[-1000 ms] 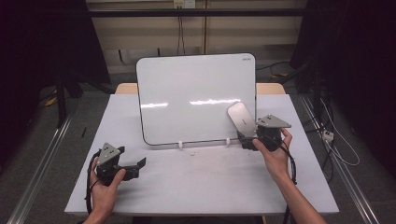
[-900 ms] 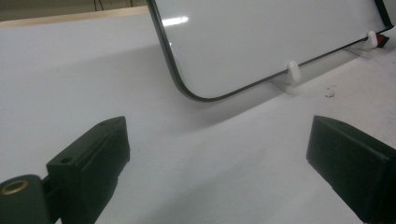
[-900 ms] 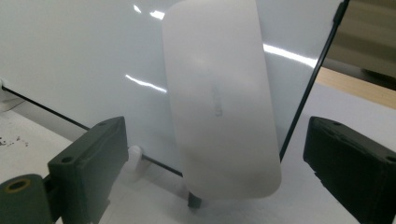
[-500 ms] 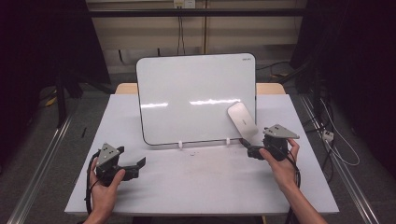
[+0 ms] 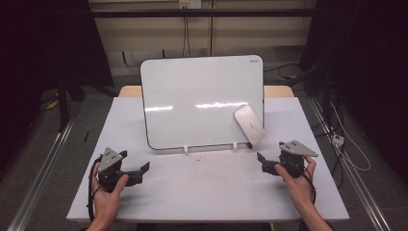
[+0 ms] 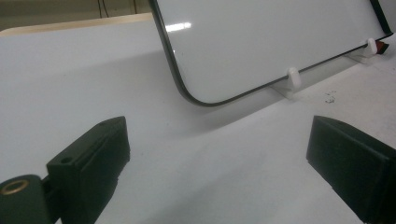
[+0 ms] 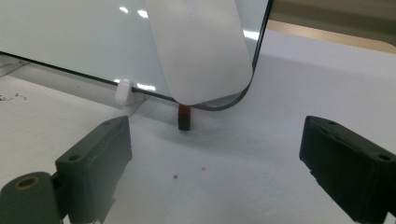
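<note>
Whiteboard (image 5: 202,103) blank; corner logo unreadable; eraser (image 5: 249,125) unlabelled.

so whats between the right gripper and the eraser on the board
Bare white table, in the right gripper view; the open right gripper faces the eraser, with a small red-topped black piece beneath it.

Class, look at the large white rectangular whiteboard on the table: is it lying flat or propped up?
Propped up. The white rectangular whiteboard leans back on two small white clips, its lower edge at the white table, top edge raised.
</note>
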`<state>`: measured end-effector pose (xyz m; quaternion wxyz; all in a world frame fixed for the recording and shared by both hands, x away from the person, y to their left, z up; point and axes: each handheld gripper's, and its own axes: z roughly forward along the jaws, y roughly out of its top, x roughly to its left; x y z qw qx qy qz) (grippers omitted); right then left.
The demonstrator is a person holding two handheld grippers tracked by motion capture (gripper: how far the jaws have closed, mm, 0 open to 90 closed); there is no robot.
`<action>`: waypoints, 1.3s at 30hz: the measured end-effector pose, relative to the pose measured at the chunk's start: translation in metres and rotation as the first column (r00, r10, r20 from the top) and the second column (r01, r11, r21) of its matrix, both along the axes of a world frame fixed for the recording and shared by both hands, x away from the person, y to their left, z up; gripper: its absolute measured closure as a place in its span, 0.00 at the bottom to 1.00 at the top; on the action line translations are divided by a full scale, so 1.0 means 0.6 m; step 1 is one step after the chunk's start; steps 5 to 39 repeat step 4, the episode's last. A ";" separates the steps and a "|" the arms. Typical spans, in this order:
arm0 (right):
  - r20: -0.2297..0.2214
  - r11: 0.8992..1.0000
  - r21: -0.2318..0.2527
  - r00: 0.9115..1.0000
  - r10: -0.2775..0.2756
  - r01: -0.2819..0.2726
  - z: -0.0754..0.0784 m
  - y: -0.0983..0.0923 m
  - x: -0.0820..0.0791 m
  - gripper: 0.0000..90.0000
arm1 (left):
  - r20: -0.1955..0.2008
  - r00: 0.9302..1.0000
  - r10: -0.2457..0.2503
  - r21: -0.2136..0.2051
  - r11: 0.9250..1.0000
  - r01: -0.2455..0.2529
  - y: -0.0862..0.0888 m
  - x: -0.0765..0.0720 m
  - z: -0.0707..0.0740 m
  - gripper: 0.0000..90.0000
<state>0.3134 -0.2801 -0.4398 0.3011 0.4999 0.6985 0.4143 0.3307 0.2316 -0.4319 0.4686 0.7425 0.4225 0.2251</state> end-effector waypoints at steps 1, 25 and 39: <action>-0.001 1.000 -0.001 1.000 0.002 -0.002 -0.002 0.000 -0.002 0.10 | -0.001 1.000 0.001 0.000 1.000 -0.001 0.001 0.000 0.000 0.07; -0.009 1.000 -0.001 1.000 0.006 -0.006 -0.004 0.002 -0.001 0.10 | -0.009 1.000 0.011 -0.001 1.000 -0.011 0.003 0.002 -0.001 0.07; -0.009 1.000 -0.001 1.000 0.006 -0.006 -0.004 0.002 -0.001 0.10 | -0.009 1.000 0.011 -0.001 1.000 -0.011 0.003 0.002 -0.001 0.07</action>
